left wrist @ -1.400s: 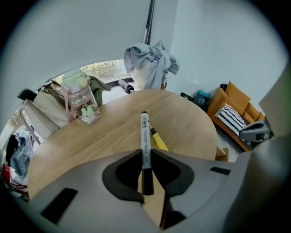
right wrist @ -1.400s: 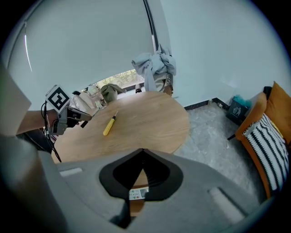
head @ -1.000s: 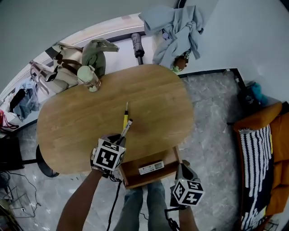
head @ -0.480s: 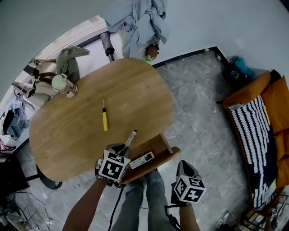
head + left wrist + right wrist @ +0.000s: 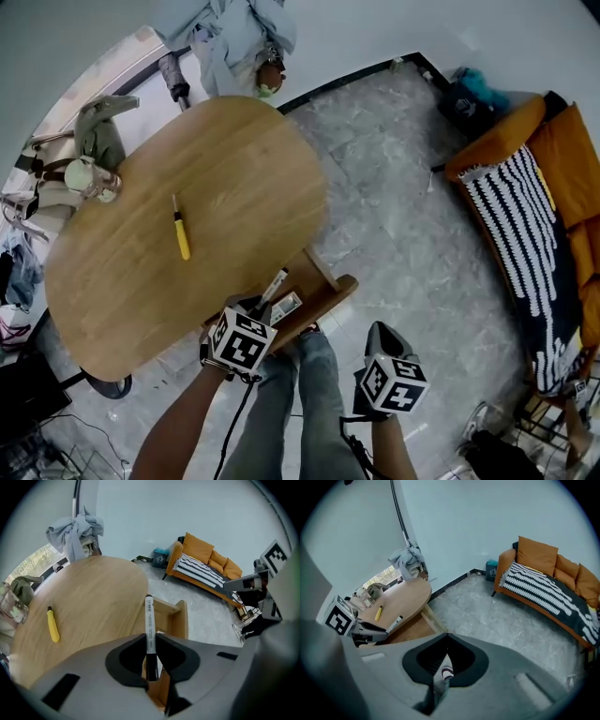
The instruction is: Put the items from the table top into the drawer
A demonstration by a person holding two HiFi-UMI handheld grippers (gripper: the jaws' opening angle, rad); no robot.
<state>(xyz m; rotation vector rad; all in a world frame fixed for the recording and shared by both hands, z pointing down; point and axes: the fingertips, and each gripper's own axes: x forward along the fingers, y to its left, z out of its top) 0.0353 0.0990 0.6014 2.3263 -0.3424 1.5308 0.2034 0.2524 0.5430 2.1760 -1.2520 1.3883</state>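
Note:
My left gripper (image 5: pixel 262 306) (image 5: pixel 150 638) is shut on a white marker with a black cap (image 5: pixel 274 285) (image 5: pixel 149 619). The marker points forward and hangs over the open wooden drawer (image 5: pixel 323 292) (image 5: pixel 177 616) at the near edge of the oval wooden table (image 5: pixel 234 169) (image 5: pixel 98 597). A yellow pen-like tool (image 5: pixel 180 235) (image 5: pixel 52 626) (image 5: pixel 378 612) lies alone on the table top. My right gripper (image 5: pixel 379 331) (image 5: pixel 447 636) hovers over the floor to the right of the drawer, its jaws together with nothing between them.
A white label (image 5: pixel 286 307) lies inside the drawer. A cup (image 5: pixel 90 178) stands at the table's far left edge, by bags on a chair. Clothes (image 5: pixel 230 37) hang beyond the table. An orange sofa with a striped blanket (image 5: pixel 525 206) (image 5: pixel 543 588) lines the right side.
The left gripper has carried the marker off the table top, away from the yellow tool, to above the open drawer. The head view has swung, shifting the table up and left.

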